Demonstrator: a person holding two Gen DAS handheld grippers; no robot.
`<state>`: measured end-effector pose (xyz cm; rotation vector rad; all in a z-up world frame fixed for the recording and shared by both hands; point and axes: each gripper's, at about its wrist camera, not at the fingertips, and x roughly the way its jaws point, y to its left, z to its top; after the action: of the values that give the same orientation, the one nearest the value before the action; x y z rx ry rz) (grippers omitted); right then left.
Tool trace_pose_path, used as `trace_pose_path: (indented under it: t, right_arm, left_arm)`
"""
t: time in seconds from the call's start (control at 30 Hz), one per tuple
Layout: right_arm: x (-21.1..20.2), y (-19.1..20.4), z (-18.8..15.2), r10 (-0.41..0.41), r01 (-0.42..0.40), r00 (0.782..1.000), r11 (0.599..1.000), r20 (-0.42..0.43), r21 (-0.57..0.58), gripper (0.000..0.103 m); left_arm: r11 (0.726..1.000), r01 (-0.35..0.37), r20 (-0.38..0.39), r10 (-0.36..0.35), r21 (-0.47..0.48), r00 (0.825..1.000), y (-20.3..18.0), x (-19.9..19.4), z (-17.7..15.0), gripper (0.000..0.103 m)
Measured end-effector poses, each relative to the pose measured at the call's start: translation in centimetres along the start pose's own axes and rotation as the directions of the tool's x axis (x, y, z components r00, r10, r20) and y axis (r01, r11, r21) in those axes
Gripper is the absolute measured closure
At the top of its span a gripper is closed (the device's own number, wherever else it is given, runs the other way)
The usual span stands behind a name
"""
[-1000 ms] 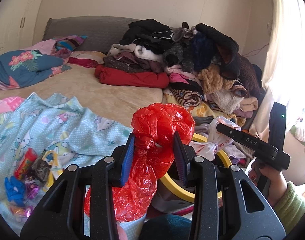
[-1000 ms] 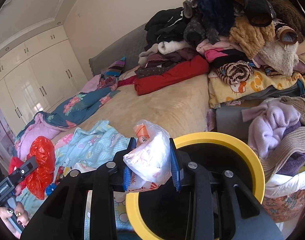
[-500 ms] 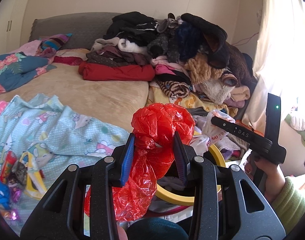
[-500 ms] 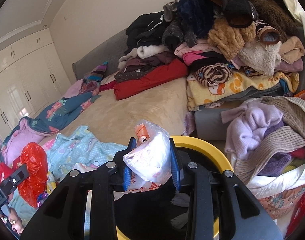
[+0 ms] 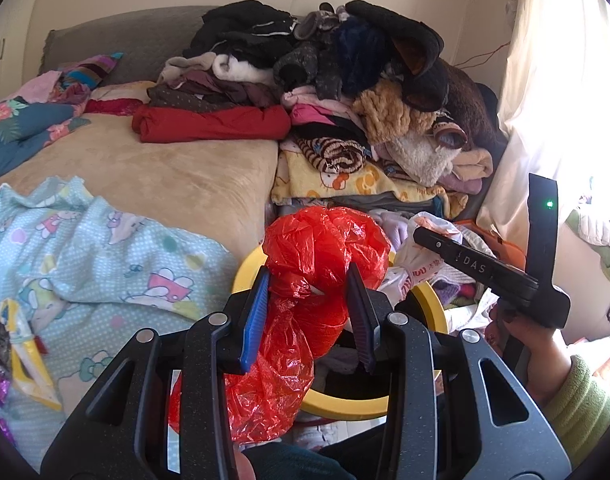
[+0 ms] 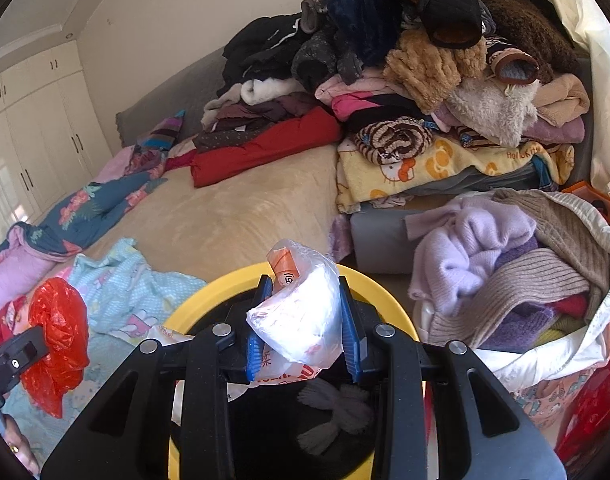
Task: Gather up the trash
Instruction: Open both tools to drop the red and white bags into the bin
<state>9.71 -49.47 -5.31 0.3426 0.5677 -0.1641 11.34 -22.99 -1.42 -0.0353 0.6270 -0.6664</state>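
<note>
**Two bags held over the yellow bin**

Left wrist view: the left gripper (image 5: 308, 302) points forward and a bit down. Its jaws are partly closed, squeezing a crinkly red plastic bag (image 5: 325, 248) above the round yellow-rimmed bin (image 5: 347, 406). A hand (image 5: 523, 330) in a green sleeve holds the other tool.

Right wrist view: the right gripper (image 6: 305, 324) tilts down over the bin (image 6: 369, 280). Its jaws are partly closed, pinching a white plastic bag (image 6: 305, 320) above the bin's dark opening.

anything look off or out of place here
Loose wrappers lie scattered on the blue blanket at the bed's near left edge, uncollected. The left gripper pinches a red bag and the right gripper a white bag, both over the yellow bin.
</note>
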Motion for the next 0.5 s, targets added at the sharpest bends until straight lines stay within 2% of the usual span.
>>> trace_pose_path:
  t: [0.5]
  right_arm:
    - [2.1, -1.1, -1.2, -0.051, 0.048, 0.997, 0.998, -0.055, -0.046, 0.072]
  left_arm:
    - [1.000, -0.010, -0.070, 0.008, -0.022, 0.997, 0.0, 5.4, -0.1, 0.072]
